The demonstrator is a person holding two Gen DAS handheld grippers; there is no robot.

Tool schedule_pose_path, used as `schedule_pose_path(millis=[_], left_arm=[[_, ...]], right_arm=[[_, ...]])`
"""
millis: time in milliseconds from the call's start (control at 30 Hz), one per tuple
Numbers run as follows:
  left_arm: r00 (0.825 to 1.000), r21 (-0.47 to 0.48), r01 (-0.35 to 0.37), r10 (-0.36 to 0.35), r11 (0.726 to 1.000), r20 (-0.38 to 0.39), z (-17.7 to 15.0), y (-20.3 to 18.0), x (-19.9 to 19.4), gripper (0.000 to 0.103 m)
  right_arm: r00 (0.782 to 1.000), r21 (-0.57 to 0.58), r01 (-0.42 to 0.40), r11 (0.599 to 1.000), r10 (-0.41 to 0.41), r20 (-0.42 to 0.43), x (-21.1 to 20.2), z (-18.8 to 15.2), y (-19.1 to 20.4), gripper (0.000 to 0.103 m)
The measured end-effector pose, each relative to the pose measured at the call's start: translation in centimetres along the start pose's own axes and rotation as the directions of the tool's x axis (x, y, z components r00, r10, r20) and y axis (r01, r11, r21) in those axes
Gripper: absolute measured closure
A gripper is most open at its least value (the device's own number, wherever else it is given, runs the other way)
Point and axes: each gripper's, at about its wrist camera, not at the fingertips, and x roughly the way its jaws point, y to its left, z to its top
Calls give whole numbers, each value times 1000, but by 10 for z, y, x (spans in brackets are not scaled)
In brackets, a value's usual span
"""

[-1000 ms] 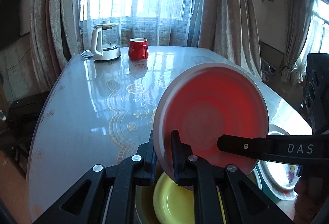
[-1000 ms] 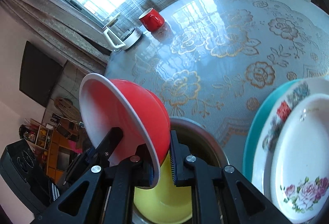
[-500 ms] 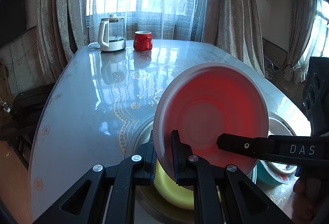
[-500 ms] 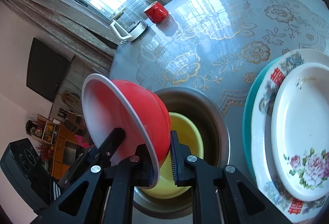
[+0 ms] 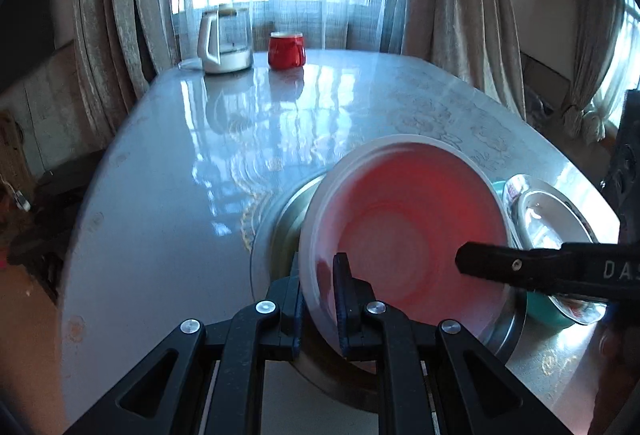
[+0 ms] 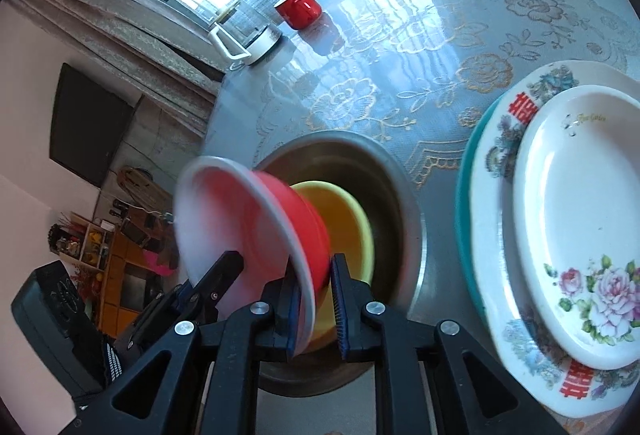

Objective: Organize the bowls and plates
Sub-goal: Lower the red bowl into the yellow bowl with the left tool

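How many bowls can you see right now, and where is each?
3. The red plastic bowl with white inside is gripped by the left gripper and right gripper; the yellow bowl sits inside the steel bowl. More may be hidden underneath.

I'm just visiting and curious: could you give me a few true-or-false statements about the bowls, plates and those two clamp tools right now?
1. Both grippers, left gripper and right gripper, pinch the red bowl at its rim. True.
2. The yellow bowl sits on the plates. False: it sits inside the metal bowl.
3. The red mug stands beside the kettle. True.
4. The flowered plate lies alone. False: it tops a plate stack.
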Motion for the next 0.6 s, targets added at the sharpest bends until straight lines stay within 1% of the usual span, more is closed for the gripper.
schedule_pose_path(millis=[67,233,467,600], left_arm=[[1000,4,7,-7,1000,0,-1,1,-1,90],[1000,52,-13,13,999,-1,-1,-4,-1,89],[1000,35,18,-18,999,-5,2,0,-1,88],[1000,71,-10,9,997,8,0,-6,0,88]], right_arm=[[1000,-25,9,1000,-9,-4,0,0,2,87],[999,-76,41,996,-40,12,-2,-1,8,88],[1000,-52,9,999,-8,20,-13,3,2,90],[1000,-42,15,999,-15,10,-11,1,-1,90]])
